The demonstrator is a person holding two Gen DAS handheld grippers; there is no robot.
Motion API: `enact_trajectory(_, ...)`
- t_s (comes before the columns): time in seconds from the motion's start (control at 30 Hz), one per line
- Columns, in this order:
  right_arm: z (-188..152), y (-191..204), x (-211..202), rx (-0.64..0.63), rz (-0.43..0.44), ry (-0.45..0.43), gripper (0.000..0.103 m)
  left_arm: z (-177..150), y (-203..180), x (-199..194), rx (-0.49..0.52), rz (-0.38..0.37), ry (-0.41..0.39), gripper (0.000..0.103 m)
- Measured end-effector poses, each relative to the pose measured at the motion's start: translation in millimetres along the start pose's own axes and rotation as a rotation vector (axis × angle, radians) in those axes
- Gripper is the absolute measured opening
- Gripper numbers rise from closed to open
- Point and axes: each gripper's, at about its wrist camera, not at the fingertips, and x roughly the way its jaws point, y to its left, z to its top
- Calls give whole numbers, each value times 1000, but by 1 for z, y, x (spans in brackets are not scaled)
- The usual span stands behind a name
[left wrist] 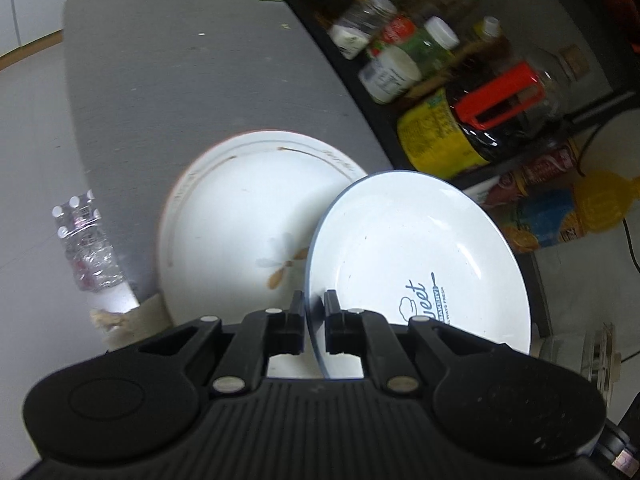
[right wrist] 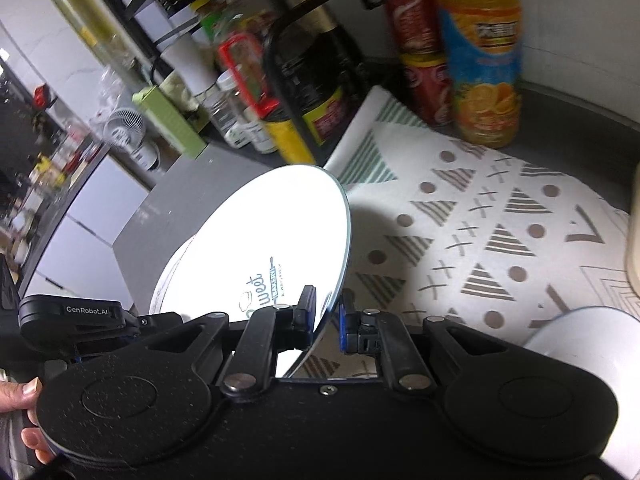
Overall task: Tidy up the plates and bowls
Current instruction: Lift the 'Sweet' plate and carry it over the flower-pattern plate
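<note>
A white plate with a blue rim and a blue "Sweet" print (left wrist: 416, 248) is held tilted above the grey table (left wrist: 180, 80). My left gripper (left wrist: 314, 300) is shut on its near rim, left of the print. In the right wrist view the same plate (right wrist: 272, 232) stands steeply on edge, and my right gripper (right wrist: 327, 300) is shut on its rim, right of the print. The left gripper's body (right wrist: 70, 312) shows at that view's left. A second white plate with a flower pattern (left wrist: 240, 220) lies flat on the table behind, and its edge (right wrist: 170, 280) peeks out past the held plate.
A black rack (left wrist: 360, 92) with jars and bottles (left wrist: 400, 60) lines the table's right side. A patterned mat (right wrist: 480, 240) lies to the right, with a white bowl (right wrist: 580, 340) on it. An orange juice bottle (right wrist: 480, 60) and red cans (right wrist: 420, 60) stand behind. A water bottle pack (left wrist: 86, 240) sits beyond the table's left edge.
</note>
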Motion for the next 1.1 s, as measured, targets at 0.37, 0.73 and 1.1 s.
enact_trajectory(0.37, -1, 18, 23, -33, 7, 45, 11, 3, 22, 5, -55, 28, -5, 7)
enact_trajectory(0.73, 1, 25, 37, -30, -2, 58, 11, 8, 32, 13, -64, 41, 21, 8)
enact_trajectory(1.1, 5, 35, 46, -27, -15, 68, 11, 13, 37, 20, -47, 72, 49, 10)
